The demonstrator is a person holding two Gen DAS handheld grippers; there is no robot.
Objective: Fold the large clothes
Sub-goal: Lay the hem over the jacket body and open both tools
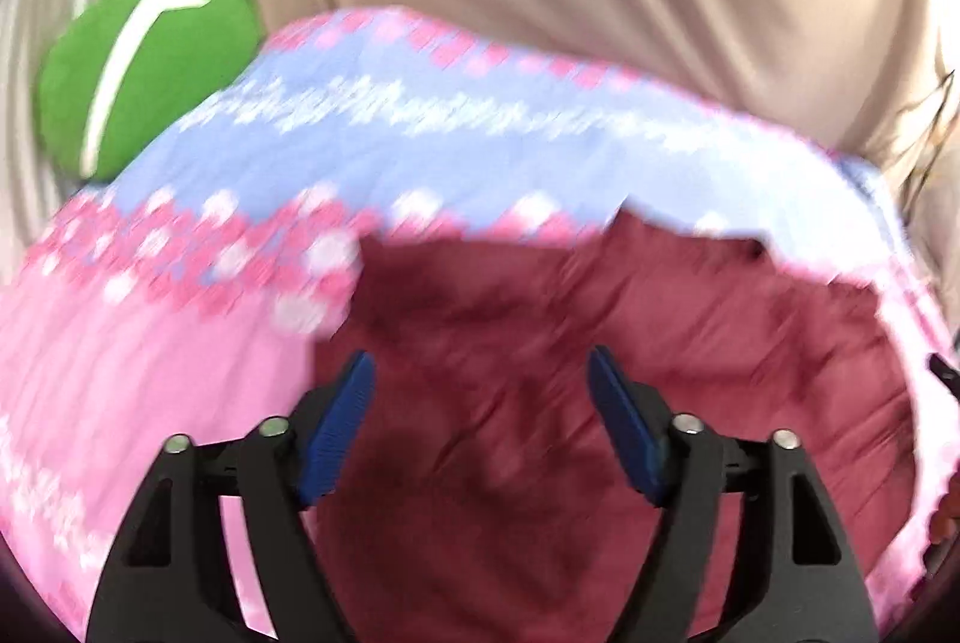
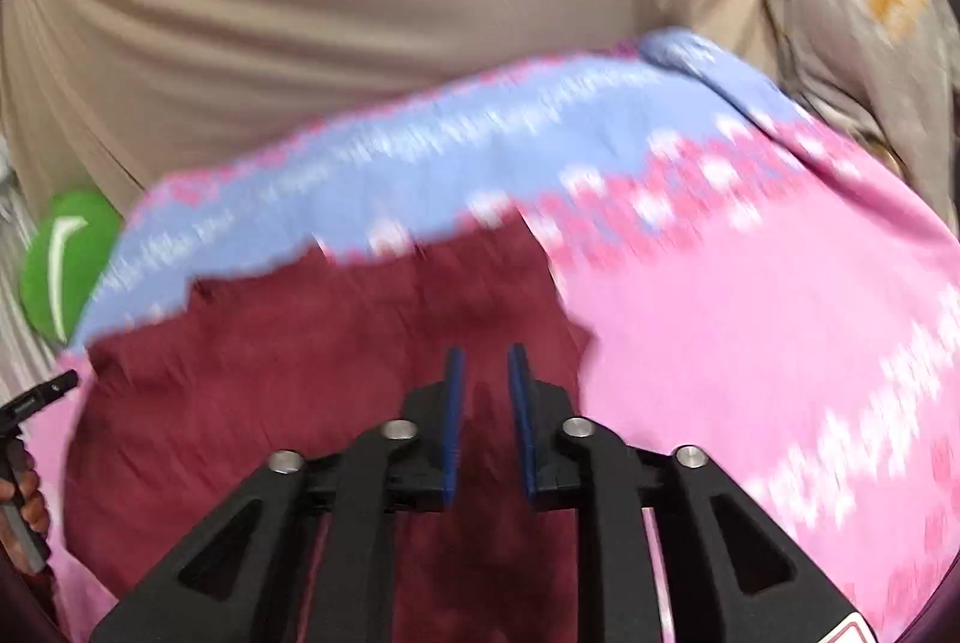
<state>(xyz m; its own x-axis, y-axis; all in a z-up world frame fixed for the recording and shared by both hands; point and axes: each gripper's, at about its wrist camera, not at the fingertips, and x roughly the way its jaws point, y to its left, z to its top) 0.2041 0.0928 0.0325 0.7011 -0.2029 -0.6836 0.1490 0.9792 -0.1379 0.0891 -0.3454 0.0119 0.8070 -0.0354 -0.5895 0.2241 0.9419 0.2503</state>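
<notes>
Garment, dark red, lies on the pink and blue bedspread under both grippers, left gripper wide and empty, right gripper narrow and empty; each should probably catch an edge squarely before folding.

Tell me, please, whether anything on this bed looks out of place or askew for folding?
Nothing damaged or spilled. The maroon garment lies rumpled, not flat, on the pink and blue bedspread, and a green cushion sits at the bedspread's far edge. Blur hides finer detail.
</notes>
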